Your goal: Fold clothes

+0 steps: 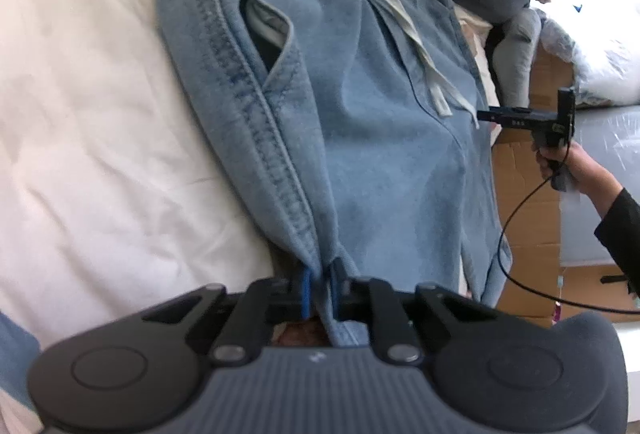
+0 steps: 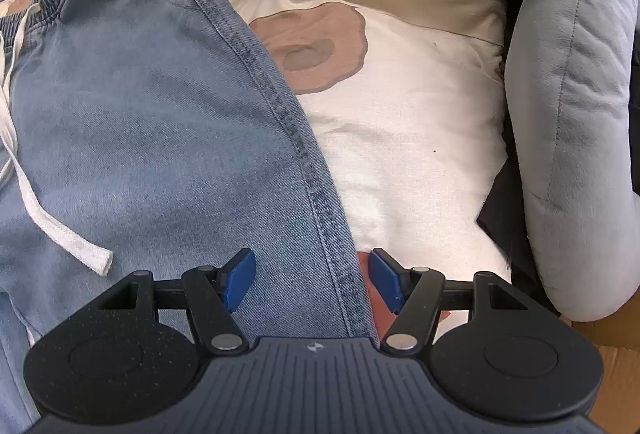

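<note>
Denim-blue drawstring trousers (image 1: 360,113) lie spread on a cream bedsheet (image 1: 80,113), soft and floppy (best held along the stitched side seam), the left gripper (image 1: 319,294) pinching that seam while the right gripper (image 2: 312,280) straddles the opposite edge, unclenched.

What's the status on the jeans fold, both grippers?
Left gripper shut on jeans side seam. Right gripper open, straddling the other seam. Drawstring loose on top.
</note>
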The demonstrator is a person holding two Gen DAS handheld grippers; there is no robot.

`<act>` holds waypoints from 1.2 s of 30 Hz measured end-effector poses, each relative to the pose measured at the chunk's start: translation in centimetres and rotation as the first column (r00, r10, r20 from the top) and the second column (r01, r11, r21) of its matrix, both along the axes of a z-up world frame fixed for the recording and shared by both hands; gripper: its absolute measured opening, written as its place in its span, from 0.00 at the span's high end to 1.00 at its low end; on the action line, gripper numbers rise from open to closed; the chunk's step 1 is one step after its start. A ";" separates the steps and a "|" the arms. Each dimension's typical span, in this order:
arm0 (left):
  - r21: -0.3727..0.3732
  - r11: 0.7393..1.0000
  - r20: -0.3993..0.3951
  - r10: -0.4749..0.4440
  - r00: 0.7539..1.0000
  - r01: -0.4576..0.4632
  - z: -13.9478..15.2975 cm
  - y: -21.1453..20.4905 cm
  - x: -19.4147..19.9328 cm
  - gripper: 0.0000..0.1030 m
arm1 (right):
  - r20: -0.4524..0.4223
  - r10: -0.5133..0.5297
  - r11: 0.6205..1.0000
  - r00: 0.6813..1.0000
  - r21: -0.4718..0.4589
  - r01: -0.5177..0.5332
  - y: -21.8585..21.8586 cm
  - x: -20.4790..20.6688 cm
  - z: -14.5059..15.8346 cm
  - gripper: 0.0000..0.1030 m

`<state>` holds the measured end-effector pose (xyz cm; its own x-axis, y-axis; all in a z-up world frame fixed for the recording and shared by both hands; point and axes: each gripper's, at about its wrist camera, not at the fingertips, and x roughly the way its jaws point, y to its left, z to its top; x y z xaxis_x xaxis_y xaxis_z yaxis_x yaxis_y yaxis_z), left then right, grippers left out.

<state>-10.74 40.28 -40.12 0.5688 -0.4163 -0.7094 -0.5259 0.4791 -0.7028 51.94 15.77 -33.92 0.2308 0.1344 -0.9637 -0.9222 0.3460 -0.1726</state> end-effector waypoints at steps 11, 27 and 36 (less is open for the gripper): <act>0.027 1.000 -0.029 0.011 1.000 -0.010 0.7 0.1 -1.3 0.95 | -0.001 -0.012 0.998 1.000 0.054 0.012 -0.5 -0.3 0.5 0.33; -0.016 0.996 0.000 0.087 0.996 -0.087 -1.0 -0.5 0.2 0.94 | -0.015 0.030 0.999 0.999 -0.038 -0.031 -1.0 3.0 0.1 0.40; 0.061 0.988 0.035 0.141 0.989 -0.143 2.2 0.0 -3.2 0.95 | -0.078 -0.073 0.997 0.994 -0.020 0.071 -3.1 4.5 1.1 0.99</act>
